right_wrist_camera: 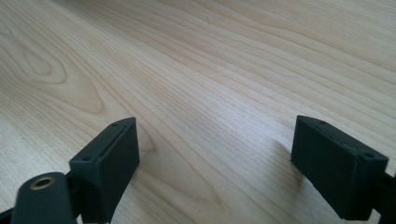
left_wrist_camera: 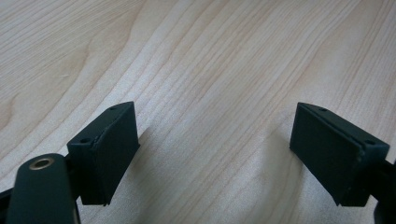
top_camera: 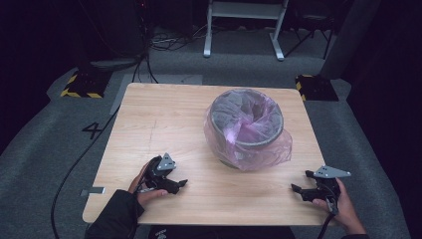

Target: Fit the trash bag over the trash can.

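Floor [top_camera: 45, 149] reads "4" [top_camera: 93, 130]; left gripper [left_wrist_camera: 215, 154], right gripper [right_wrist_camera: 215, 158] jaws spread.

A grey bin [top_camera: 245, 124] stands upright on the wooden worktop [top_camera: 149, 124], right of centre toward the far edge. A translucent pink bag [top_camera: 259, 144] lines it, draped over the rim and bunched loosely around its outside.

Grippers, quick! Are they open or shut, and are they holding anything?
Left gripper: open, holding nothing, over bare table.
Right gripper: open, holding nothing, over bare table too.
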`<action>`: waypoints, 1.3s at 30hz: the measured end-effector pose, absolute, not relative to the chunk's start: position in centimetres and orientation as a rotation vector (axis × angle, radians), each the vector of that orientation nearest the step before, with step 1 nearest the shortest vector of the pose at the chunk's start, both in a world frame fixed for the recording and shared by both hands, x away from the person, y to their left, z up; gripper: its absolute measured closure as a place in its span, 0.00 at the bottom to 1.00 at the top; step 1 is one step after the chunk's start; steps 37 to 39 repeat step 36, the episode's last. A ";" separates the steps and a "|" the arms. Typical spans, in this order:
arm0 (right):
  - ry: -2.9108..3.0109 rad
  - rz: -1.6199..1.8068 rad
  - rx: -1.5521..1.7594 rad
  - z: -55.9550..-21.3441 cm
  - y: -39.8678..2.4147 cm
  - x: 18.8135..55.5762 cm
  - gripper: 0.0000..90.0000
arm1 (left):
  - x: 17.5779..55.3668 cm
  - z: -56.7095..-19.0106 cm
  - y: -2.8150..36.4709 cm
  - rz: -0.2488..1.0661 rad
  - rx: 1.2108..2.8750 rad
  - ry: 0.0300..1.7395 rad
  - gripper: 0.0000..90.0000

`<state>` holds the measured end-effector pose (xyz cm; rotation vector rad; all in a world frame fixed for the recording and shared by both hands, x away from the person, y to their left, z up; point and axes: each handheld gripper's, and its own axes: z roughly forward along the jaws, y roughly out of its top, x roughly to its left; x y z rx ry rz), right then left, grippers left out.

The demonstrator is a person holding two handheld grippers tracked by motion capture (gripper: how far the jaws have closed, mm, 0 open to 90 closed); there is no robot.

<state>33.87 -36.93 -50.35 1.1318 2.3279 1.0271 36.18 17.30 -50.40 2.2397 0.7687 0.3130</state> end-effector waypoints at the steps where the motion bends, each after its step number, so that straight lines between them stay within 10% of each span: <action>1: 2.328 1.028 1.131 -50.4 -36.9 33.9 0.17 | 36.2 -50.4 17.3 0.313 2.240 0.769 0.17; 39: 2.320 1.022 1.141 -50.4 -36.9 33.9 0.16 | 36.4 -50.4 17.0 0.303 2.246 0.753 0.16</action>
